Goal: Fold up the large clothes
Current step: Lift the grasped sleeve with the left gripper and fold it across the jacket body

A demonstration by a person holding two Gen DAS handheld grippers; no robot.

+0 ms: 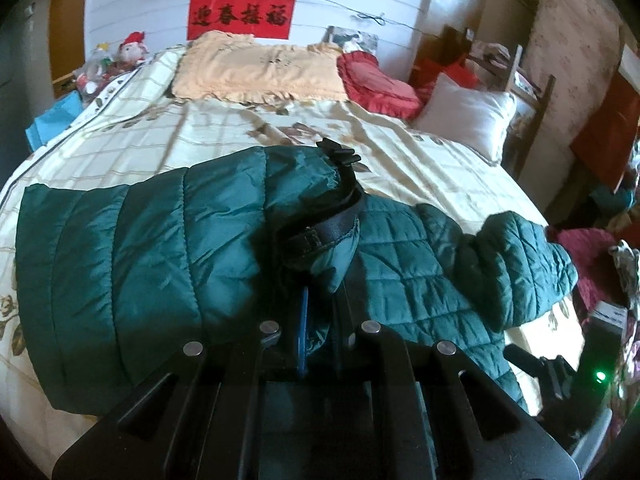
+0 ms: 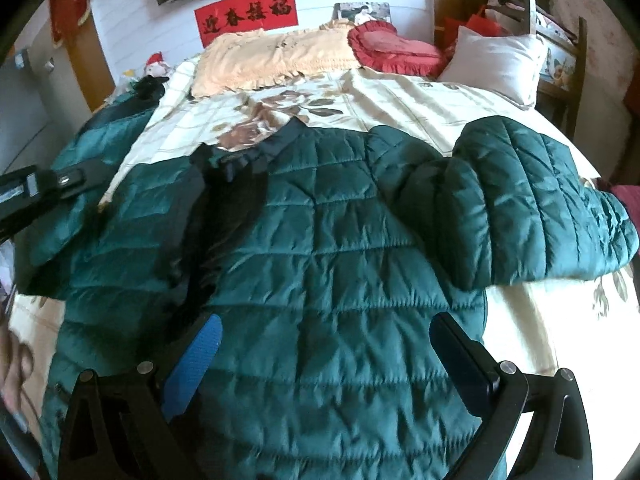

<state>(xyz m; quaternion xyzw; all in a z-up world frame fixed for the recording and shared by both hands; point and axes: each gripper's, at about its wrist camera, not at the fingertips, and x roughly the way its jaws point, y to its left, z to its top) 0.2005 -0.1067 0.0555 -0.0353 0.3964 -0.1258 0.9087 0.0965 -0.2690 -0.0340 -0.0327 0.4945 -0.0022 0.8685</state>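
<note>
Green quilted jacket (image 2: 320, 260), spread across the near half of a bed (image 2: 400, 96) covered in a cream floral sheet, collar (image 2: 256, 152) toward the headboard end. One sleeve (image 2: 532, 200) bent back on the sheet at the right side of the right wrist view; dark lining exposed along the open front just left of centre. Directly under the right gripper (image 2: 332, 360), jaws spread wide with the blue pad at left and the dark pad at right, quilted body panel filling the gap between them, pads not pressing on the fabric. At the left gripper (image 1: 320, 320), jaws closed tight on a fold of the jacket (image 1: 160, 248), a dark-trimmed cuff or hem (image 1: 320, 232) bunched up just beyond the fingertips and the fabric draped away to both sides. Same left gripper seen at the left edge of the right wrist view, over the jacket's far flap. Farther up the bed: peach frilled pillow (image 1: 256, 68), red heart-shaped cushion (image 1: 376, 84), white pillow (image 1: 468, 116) at the right edge. Behind them a white panelled wall with a red banner (image 1: 242, 16) bearing black characters, a stuffed toy (image 1: 132, 50) at the left corner, a wooden chair (image 1: 528, 92) beside the bed at right.
</note>
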